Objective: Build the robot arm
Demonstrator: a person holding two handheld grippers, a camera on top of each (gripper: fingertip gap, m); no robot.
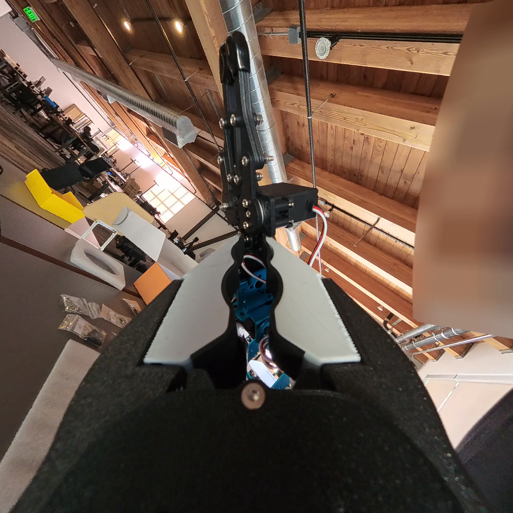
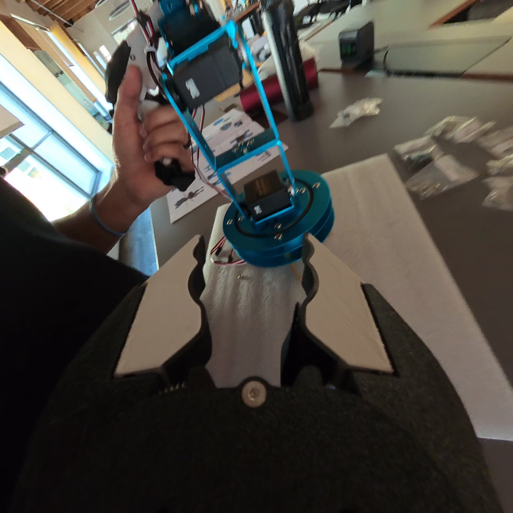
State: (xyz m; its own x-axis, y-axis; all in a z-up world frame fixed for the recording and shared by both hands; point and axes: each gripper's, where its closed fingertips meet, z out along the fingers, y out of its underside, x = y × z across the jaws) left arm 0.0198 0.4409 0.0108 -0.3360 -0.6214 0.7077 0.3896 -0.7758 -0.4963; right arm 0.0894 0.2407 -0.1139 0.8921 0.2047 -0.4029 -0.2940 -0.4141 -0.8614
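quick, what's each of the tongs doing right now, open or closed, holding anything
Left tongs: closed on the small blue robot arm, just below its black claw.
Right tongs: open, empty, near the arm's round blue base.

An open-plan loft workshop or lab: above the left gripper run timber ceiling joists (image 1: pixel 347 116) and a bare metal duct (image 1: pixel 258 91); rows of workbenches (image 1: pixel 33 94) recede to its left, and bagged hardware packets (image 2: pixel 444 155) lie on the grey table (image 2: pixel 388 116) ahead of the right gripper.
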